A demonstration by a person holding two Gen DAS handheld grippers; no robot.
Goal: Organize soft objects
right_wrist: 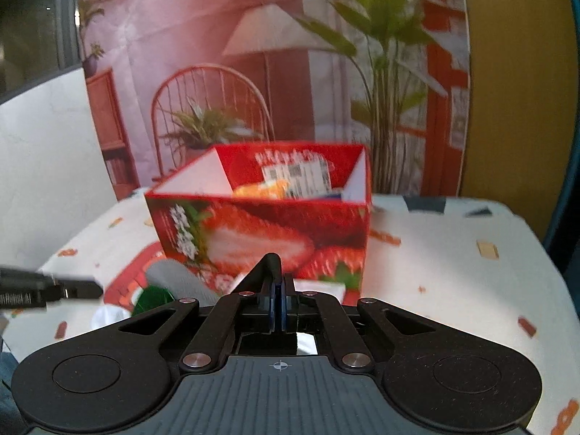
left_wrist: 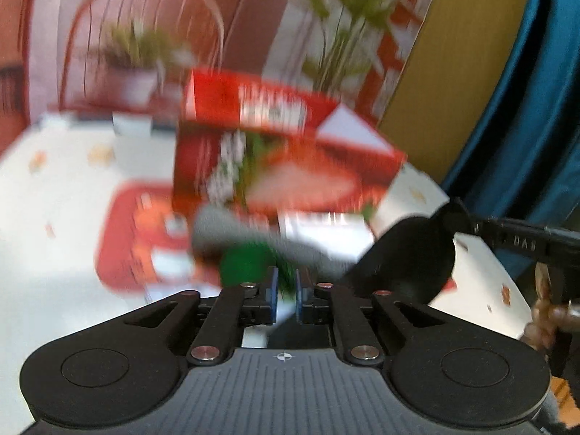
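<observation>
A red strawberry-print box (right_wrist: 261, 232) stands open-topped mid-table, with an orange item (right_wrist: 261, 189) and a white labelled packet (right_wrist: 301, 174) inside. Left of it, a grey soft piece (right_wrist: 174, 278) and a green one (right_wrist: 152, 299) lie on a red flat packet (right_wrist: 123, 286). My right gripper (right_wrist: 279, 301) hovers in front of the box, pads pressed together on nothing. In the blurred left wrist view my left gripper (left_wrist: 286, 291) shows a narrow gap between its pads. The green piece (left_wrist: 246, 264) and grey piece (left_wrist: 232, 232) lie just ahead of it, below the box (left_wrist: 282, 166).
A patterned white cloth (right_wrist: 453, 272) covers the table. A printed backdrop (right_wrist: 253, 54) with a chair and plants stands behind the box. The right gripper's black body (left_wrist: 409, 253) and a hand (left_wrist: 543, 322) crowd the right of the left wrist view. A white pack (left_wrist: 326, 224) lies before the box.
</observation>
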